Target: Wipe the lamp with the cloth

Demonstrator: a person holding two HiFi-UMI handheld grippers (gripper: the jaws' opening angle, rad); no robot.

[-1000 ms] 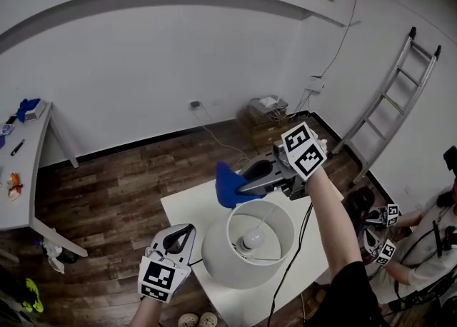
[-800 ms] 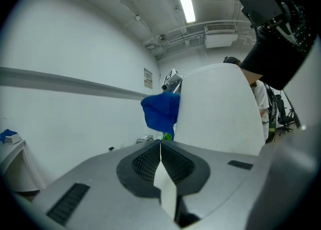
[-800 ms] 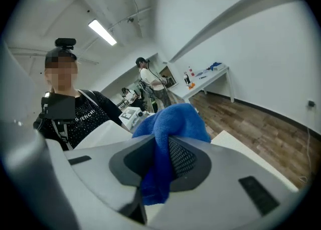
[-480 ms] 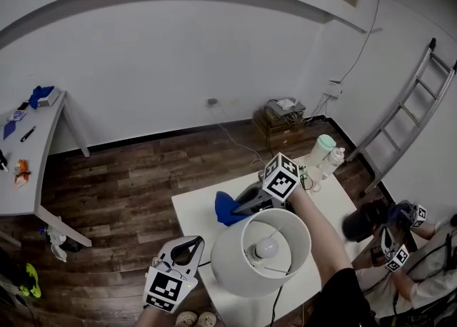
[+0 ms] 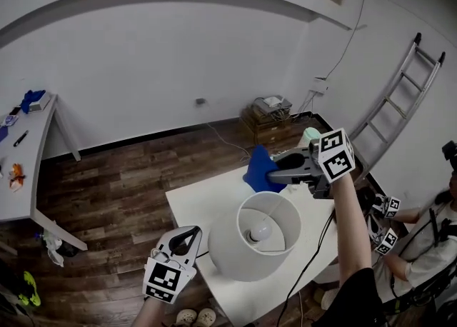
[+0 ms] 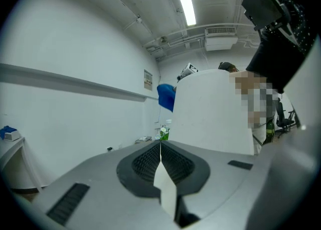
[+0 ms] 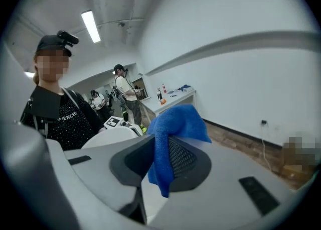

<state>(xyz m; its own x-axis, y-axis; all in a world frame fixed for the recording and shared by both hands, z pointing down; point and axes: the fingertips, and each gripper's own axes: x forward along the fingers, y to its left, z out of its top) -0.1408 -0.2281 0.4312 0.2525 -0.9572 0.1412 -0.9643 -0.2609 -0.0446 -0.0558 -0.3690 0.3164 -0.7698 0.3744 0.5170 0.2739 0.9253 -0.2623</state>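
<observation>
Right fingers [image 7: 189,159] pinching cloth [image 7: 176,123], lamp [image 5: 255,235] base hidden beneath shade [image 5: 224,250]

Ladder [image 5: 397,98] leans on the wall to my right | cardboard box [image 5: 268,114] by the far wall | side desk [image 5: 25,175] at my left | white worktop [image 5: 196,203] on wood floor [image 5: 121,175]

White table [image 5: 193,203] stands on wooden floor [image 5: 107,179]; lamp [image 5: 223,247] upright on the table's middle; black cable [image 5: 308,265] trails over the right part to the near edge; pale green container [image 5: 308,136] at far corner.
</observation>
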